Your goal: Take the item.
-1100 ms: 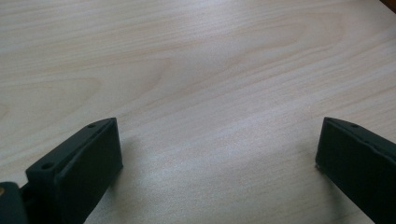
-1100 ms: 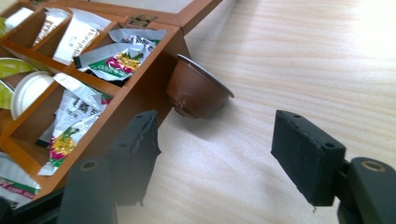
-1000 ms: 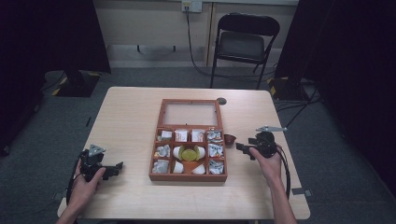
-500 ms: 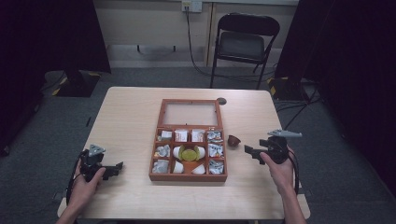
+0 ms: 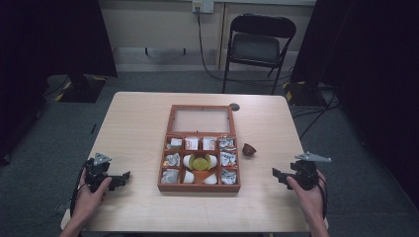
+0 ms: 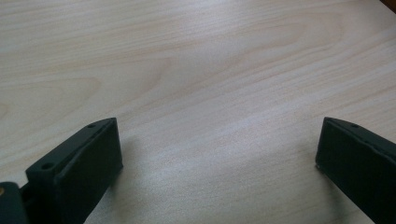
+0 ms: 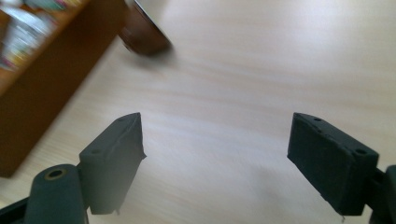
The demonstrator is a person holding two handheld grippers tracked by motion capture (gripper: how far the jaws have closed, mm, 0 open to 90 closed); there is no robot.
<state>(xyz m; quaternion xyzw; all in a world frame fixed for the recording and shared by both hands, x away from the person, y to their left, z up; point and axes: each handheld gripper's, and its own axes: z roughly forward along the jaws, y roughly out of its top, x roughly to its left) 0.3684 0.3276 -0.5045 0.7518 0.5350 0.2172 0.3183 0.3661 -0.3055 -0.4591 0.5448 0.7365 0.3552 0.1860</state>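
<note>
A wooden compartment box (image 5: 200, 183) lies mid-table with its glass lid (image 5: 201, 120) open flat behind it. Its cells hold wrapped packets, white cups and a green-filled cup (image 5: 200, 161). A small dark brown bowl (image 5: 248, 149) rests on the table just right of the box, and it appears blurred in the right gripper view (image 7: 142, 32) beside the box wall (image 7: 51, 74). My left gripper (image 5: 123, 177) (image 6: 217, 154) is open above bare wood near the front left corner. My right gripper (image 5: 274, 174) (image 7: 215, 154) is open, low over the table at the front right, empty.
The table (image 5: 138, 128) has bare room on both sides of the box. A small dark round object (image 5: 234, 106) lies behind the lid. A folding chair (image 5: 257, 44) stands beyond the far edge. Cables trail from both grippers.
My right gripper has drawn back from beside the brown bowl toward the front right edge of the table. The left gripper has stayed in place.
</note>
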